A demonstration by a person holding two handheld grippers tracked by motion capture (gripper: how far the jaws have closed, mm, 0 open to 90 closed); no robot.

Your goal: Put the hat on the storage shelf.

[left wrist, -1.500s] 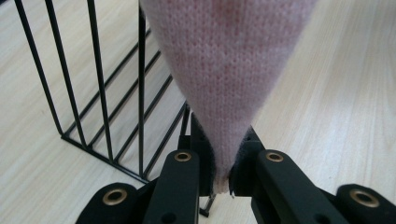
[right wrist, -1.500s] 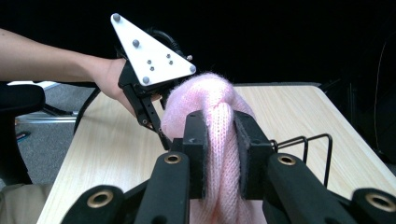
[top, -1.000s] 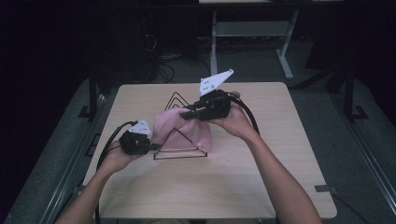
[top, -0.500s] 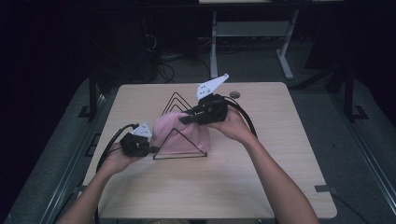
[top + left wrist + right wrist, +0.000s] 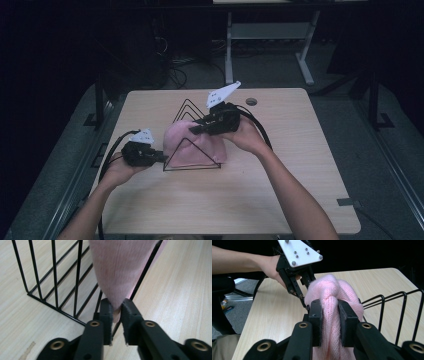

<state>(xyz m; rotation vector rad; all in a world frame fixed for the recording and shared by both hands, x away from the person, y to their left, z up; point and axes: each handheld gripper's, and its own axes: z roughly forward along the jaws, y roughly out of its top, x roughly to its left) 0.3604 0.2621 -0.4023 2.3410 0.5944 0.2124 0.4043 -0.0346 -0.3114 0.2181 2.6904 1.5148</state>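
A pink knitted cloth (image 5: 197, 145) hangs over a black wire rack (image 5: 185, 107) in the middle of the table. My left gripper (image 5: 162, 156) is at the rack's lower left. In the left gripper view the cloth's (image 5: 120, 270) lower tip sits pinched between the pads of this gripper (image 5: 116, 307). Its jaws have just been opening a little, with the tip still between them. My right gripper (image 5: 192, 129) is above the rack, shut on a bunched fold of the cloth (image 5: 347, 292) at the top. The right gripper view shows that grip (image 5: 329, 307), with the left gripper (image 5: 303, 296) beyond.
The rack's wire bars (image 5: 55, 277) stand on the light wooden table (image 5: 300, 150), which has a small round hole (image 5: 251, 101) near its far edge. Dark floor, cables and a white desk frame (image 5: 230, 55) lie beyond the table.
The right gripper has shifted slightly left and down with the cloth's top fold. The left hand has stayed in place at the cloth's lower edge.
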